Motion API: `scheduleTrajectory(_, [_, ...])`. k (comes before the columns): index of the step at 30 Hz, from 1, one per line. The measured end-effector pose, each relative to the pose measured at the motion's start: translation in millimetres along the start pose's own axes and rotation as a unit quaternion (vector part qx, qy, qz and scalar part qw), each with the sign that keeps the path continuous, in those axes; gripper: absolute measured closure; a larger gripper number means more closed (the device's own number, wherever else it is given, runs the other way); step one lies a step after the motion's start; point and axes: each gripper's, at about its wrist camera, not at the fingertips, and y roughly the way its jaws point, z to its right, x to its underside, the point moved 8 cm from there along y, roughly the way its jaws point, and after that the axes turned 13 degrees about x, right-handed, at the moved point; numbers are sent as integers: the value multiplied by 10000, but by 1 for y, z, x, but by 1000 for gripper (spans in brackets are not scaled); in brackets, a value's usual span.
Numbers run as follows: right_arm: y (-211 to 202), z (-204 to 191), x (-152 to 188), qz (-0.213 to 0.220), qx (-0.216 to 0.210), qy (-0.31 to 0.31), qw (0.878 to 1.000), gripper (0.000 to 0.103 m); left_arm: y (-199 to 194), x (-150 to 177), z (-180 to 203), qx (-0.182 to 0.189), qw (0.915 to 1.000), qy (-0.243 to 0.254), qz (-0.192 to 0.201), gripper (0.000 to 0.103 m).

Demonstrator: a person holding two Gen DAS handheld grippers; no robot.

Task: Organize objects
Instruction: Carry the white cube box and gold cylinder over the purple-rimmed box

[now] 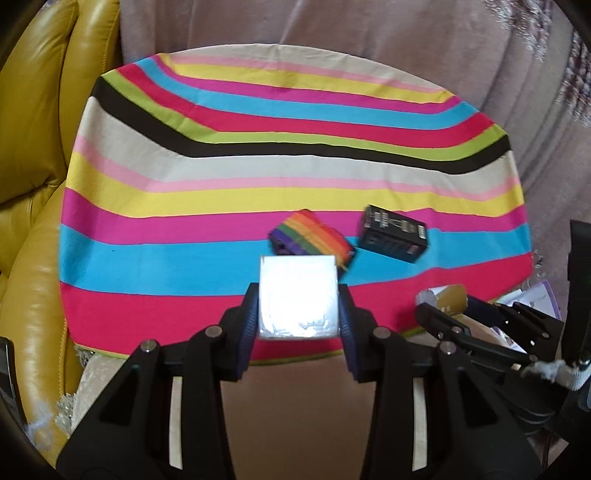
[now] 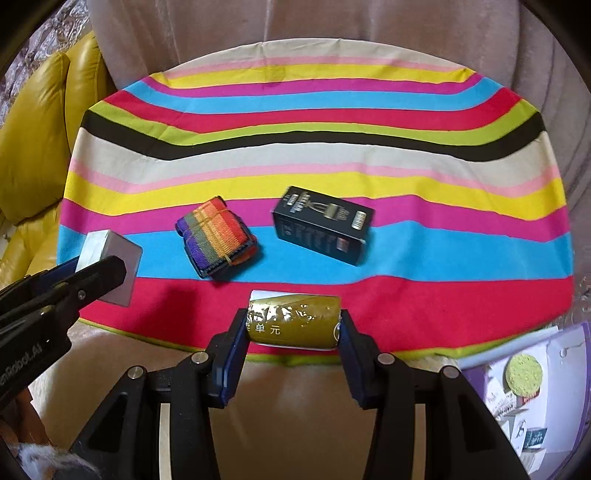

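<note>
My left gripper (image 1: 298, 310) is shut on a shiny silver box (image 1: 298, 295), held above the near edge of the striped cloth (image 1: 258, 170). The same silver box (image 2: 110, 258) and left gripper (image 2: 92, 275) show at the left of the right wrist view. My right gripper (image 2: 293, 325) is shut on an olive-gold packet (image 2: 291, 321) with printed characters, also over the near edge. On the cloth lie a rainbow-striped folded strap (image 2: 218, 236) and a black box (image 2: 323, 225) with gold print. In the left wrist view the strap (image 1: 310, 236) sits just beyond the silver box, with the black box (image 1: 393, 232) to its right.
A yellow leather armchair (image 1: 33, 184) stands at the left. Pinkish draped fabric (image 1: 369, 29) rises behind the cloth. A purple-and-white package (image 2: 524, 384) with a yellow-green disc lies at the lower right, off the cloth. Beige upholstery (image 2: 295, 406) shows under the grippers.
</note>
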Motion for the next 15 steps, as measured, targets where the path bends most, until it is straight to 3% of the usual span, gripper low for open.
scheduleTrajectory(15, [-22, 52, 28, 15, 279, 345, 9990, 56, 3, 21, 71, 531, 9974, 470, -128, 59])
